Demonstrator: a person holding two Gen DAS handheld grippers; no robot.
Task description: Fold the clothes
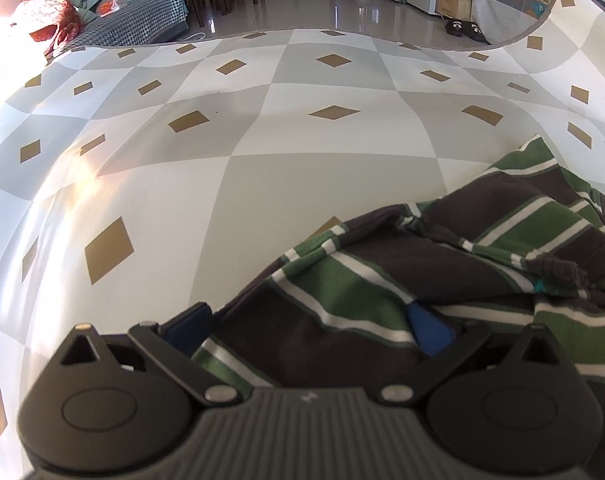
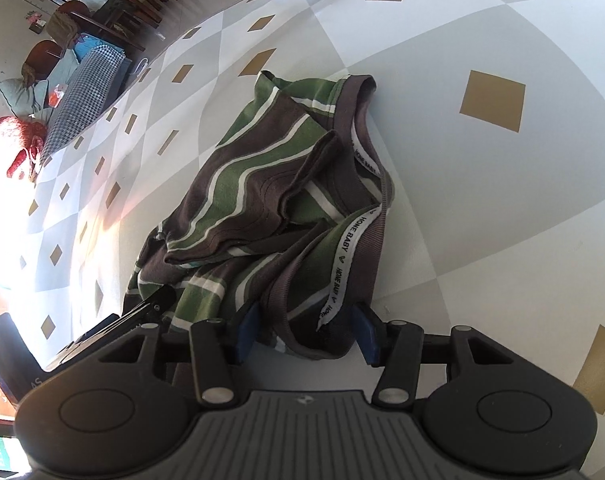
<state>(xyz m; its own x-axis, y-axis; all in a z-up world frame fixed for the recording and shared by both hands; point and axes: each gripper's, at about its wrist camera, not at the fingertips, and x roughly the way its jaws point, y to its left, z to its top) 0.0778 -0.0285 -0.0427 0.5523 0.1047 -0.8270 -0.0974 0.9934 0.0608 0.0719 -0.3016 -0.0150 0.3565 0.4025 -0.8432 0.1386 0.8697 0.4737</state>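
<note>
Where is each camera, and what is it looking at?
Left wrist: sits on the left gripper, low over the checkered cloth, facing the room; open blue fingers straddle the striped shirt.
Right wrist: sits on the right gripper, looking along the shirt; open fingers flank its collar.
Both show the shirt, cloth and sofa.
</note>
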